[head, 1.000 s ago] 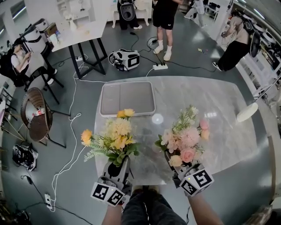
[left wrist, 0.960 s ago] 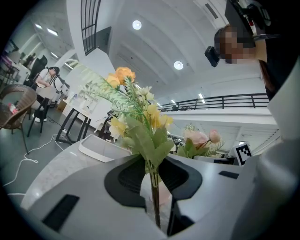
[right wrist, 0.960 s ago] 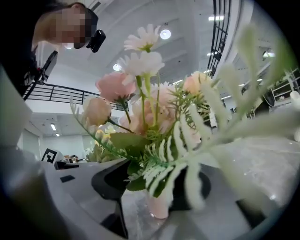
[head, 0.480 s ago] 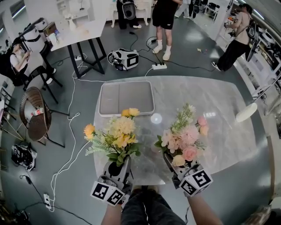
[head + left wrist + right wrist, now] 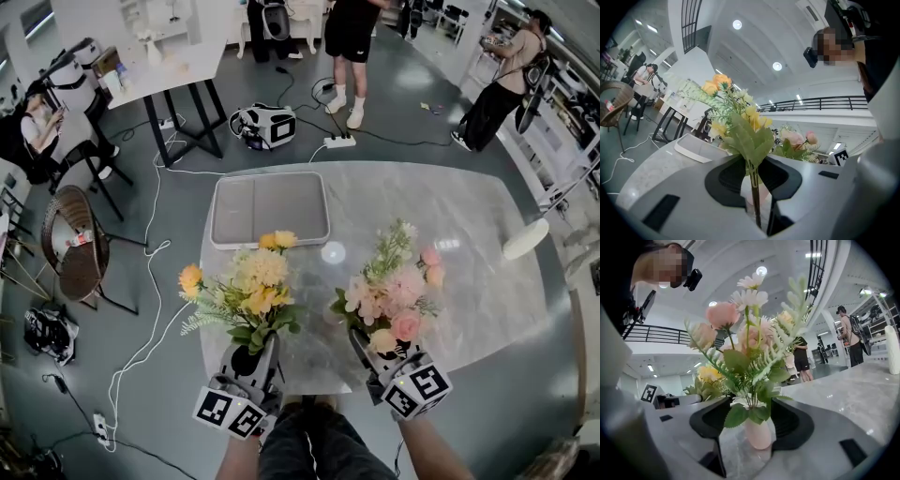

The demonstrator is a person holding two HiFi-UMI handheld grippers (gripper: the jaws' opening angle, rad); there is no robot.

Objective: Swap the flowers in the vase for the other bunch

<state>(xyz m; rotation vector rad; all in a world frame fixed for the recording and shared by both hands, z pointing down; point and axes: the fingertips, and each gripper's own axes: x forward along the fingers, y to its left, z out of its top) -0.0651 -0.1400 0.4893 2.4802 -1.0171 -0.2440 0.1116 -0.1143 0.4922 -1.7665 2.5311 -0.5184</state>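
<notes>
Right gripper view: right gripper (image 5: pixel 752 423) jaws have just been opening and now stand wide, with the pink vase (image 5: pixel 758 434) between them, untouched. Left gripper (image 5: pixel 753 180) clamps the yellow bunch (image 5: pixel 740 122) by its stems. Vase near table (image 5: pixel 469 272) front edge; bare marble beyond, up to the grey tray (image 5: pixel 272 208)

Two hand-held grippers (image 5: pixel 255 356) (image 5: pixel 370 356), one yellow bunch (image 5: pixel 253 291), one pink bunch (image 5: pixel 394 295), one vase (image 5: pixel 758 434), one tray (image 5: pixel 272 208), one table (image 5: pixel 469 281).

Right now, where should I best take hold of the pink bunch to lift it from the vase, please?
I'd take the pink bunch by its gathered stems just above the vase mouth, approaching level from the near side: it stands upright and spreads wide higher up.
</notes>
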